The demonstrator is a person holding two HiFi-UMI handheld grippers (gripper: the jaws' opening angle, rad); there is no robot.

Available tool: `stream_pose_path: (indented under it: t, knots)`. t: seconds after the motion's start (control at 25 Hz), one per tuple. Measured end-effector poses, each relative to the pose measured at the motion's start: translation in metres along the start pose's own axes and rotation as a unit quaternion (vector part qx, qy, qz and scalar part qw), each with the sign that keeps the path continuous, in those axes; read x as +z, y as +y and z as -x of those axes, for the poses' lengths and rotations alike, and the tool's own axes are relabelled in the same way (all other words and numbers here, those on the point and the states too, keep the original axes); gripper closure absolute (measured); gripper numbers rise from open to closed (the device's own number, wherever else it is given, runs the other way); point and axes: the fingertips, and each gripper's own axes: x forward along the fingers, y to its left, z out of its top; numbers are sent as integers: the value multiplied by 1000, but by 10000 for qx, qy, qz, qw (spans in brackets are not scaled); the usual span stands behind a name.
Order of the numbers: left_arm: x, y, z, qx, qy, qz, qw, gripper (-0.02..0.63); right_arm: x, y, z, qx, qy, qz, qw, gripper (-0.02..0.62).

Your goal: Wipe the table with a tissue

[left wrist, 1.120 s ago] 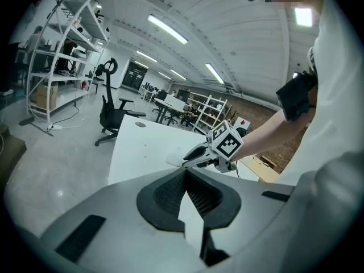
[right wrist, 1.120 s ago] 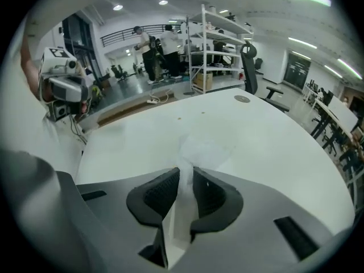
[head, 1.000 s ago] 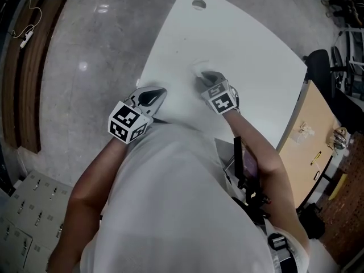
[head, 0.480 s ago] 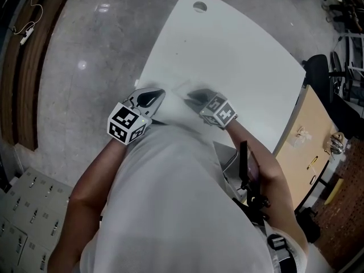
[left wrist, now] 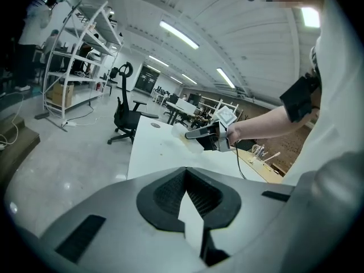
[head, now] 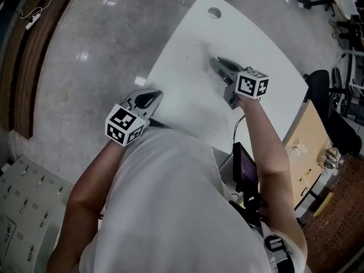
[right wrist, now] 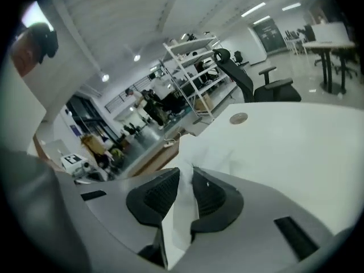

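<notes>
Ok so for this wiping pass, the tissue [right wrist: 183, 206] is best brought down flat onto the worktop [head: 256, 44] before it's dragged. Right now it's pinched between the fingers of the right gripper [head: 217, 64], with a loose bit poking out past the tips. From the left gripper view it looks like it's hanging just above the surface rather than pressed on it, though contact can't really be confirmed. Light, even pressure is probably wanted, with overlapping strokes pulled from the far end near the cable hole [head: 214, 12] back toward the near edge, so no strip gets skipped. The grip shouldn't be loosened, since a thin tissue is easily bunched up or torn if it's caught under a finger. Pose-wise, the right arm [head: 264, 135] is stretched well out over the middle of the worktop, with the gripper angled forward and down. The left gripper [head: 149, 98] is parked at the near left edge, well apart from the tissue. Its fingers are pressed together and nothing is seen between them, so it isn't involved in the wipe.
</notes>
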Motion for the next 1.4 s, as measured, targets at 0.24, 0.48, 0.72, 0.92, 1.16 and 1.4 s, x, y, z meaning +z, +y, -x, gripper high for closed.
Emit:
stream_pose_path:
  t: [0.24, 0.48, 0.72, 0.92, 1.16, 1.4]
  knots:
    - [-3, 9, 11, 174, -57, 111, 9998, 598, 19, -48, -35, -1127, 957, 1451, 9783, 518]
    - [-14, 30, 39, 311, -38, 272, 9991, 598, 31, -50, -80, -1564, 1221, 1954, 9605, 518]
    - [-11, 30, 32, 431, -36, 320, 9986, 599, 33, -60, -87, -2018, 1219, 2278, 9447, 518]
    - [-10, 24, 25, 383, -13, 213, 9990, 598, 22, -42, -92, -1698, 1523, 2535, 9401, 518]
    - [-9, 13, 15, 257, 17, 162, 9995, 598, -17, -18, -90, -833, 2330, 3769, 8926, 518]
    - [-11, 16, 16, 310, 36, 180, 9994, 598, -44, -10, -71, -299, 3005, 4369, 8473, 518]
